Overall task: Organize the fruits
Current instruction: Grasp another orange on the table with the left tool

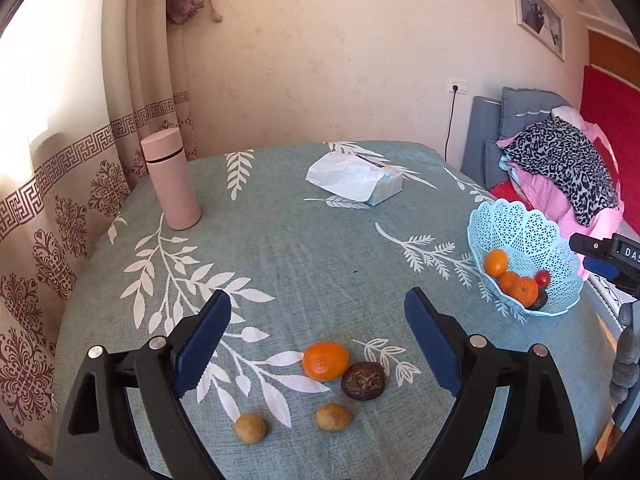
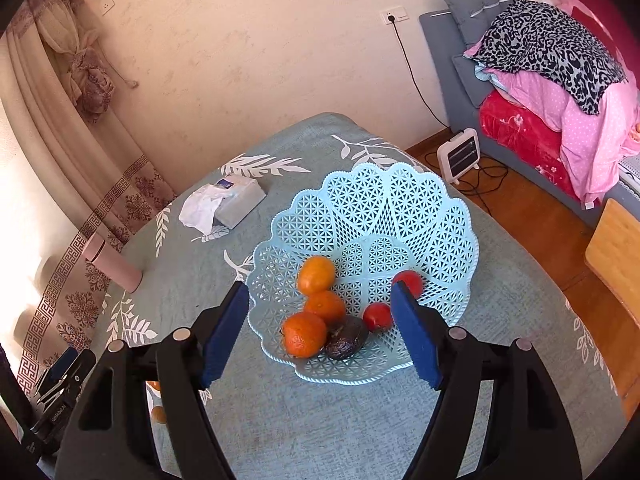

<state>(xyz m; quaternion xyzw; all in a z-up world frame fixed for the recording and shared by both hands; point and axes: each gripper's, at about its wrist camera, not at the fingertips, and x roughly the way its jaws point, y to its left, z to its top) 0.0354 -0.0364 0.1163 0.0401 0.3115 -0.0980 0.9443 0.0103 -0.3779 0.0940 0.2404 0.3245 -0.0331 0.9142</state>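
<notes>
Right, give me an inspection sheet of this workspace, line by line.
Surface: table under a teal leaf-print cloth.
Job's things: blue lattice basket holds three oranges, two red fruits and one dark fruit; loose on the cloth are an orange, a dark wrinkled fruit and two small tan fruits.
Clutter: pink flask, upright; tissue pack.
Grippers: left gripper open above the loose fruit; right gripper open over the basket; both empty.
Cables: black cord from the wall socket down toward the floor heater.
Surroundings: curtain, bed piled with bedding, framed picture.
</notes>
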